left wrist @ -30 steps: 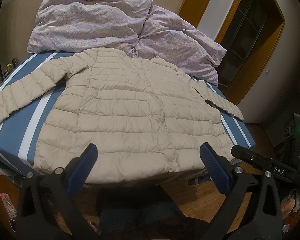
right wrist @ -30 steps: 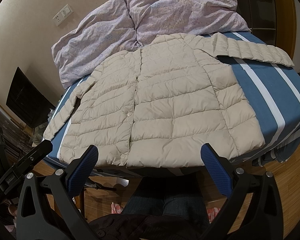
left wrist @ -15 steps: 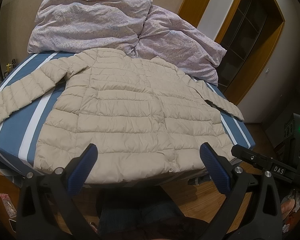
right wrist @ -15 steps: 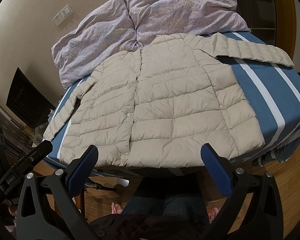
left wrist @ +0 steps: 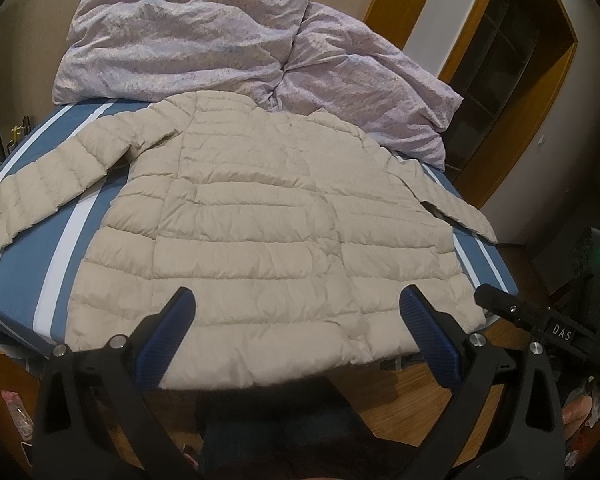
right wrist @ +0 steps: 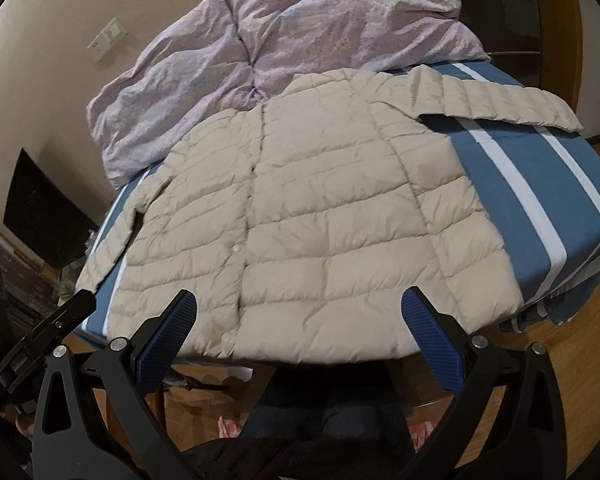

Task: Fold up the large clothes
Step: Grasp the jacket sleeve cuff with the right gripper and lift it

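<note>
Beige quilted jacket (left wrist: 260, 224) lies spread flat and front-up on the blue striped bed (right wrist: 540, 184), hem at six o'clock by the near edge, collar at twelve against the lilac duvet (left wrist: 188, 40), sleeves reaching out toward nine and three. Both the left gripper (left wrist: 296, 322) and right gripper (right wrist: 300, 320) hover just short of the hem, fingers spread wide and holding nothing. A good first fold, I judge, pinches one sleeve near its cuff and lays it across the chest slowly, since puffy filling traps air and springs open unless pressed flat
</note>
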A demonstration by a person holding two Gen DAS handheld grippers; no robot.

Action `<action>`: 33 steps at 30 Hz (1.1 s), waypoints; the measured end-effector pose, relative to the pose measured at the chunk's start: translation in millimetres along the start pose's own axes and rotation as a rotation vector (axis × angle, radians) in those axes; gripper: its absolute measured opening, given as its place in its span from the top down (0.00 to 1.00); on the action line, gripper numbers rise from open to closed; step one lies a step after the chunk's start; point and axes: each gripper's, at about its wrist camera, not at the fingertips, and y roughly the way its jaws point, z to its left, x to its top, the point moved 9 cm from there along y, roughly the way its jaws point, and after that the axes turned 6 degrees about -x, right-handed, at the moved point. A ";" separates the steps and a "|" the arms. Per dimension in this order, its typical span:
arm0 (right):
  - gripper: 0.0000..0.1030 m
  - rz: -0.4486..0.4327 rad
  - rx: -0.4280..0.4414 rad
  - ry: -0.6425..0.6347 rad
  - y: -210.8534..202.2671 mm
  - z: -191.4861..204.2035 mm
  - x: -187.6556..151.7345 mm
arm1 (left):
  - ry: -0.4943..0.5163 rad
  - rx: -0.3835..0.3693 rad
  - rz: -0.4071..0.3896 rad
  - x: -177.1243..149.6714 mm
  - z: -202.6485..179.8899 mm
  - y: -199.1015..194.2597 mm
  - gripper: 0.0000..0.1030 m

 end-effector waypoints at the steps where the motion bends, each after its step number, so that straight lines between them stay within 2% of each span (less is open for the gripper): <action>1: 0.01 -0.001 -0.008 0.005 3.1 -2.4 2.6 | -0.003 0.006 0.006 2.2 2.8 4.4 0.02; 13: 0.01 0.019 -0.136 0.111 52.3 -55.0 38.5 | -0.017 0.149 0.060 33.8 56.8 68.9 0.02; 19: 0.01 0.012 -0.213 0.173 70.8 -95.1 67.2 | -0.005 0.219 0.098 49.2 80.9 107.6 0.02; 21: 0.01 0.005 -0.246 0.190 74.6 -107.0 79.6 | 0.008 0.264 0.096 55.9 91.5 118.2 0.02; 28: 0.01 -0.042 -0.414 0.292 86.9 -176.4 139.8 | 0.047 0.445 0.072 69.2 125.9 139.5 0.02; 33: 0.01 -0.039 -0.514 0.421 100.3 -244.3 166.0 | 0.063 0.495 0.074 67.8 138.5 151.5 0.02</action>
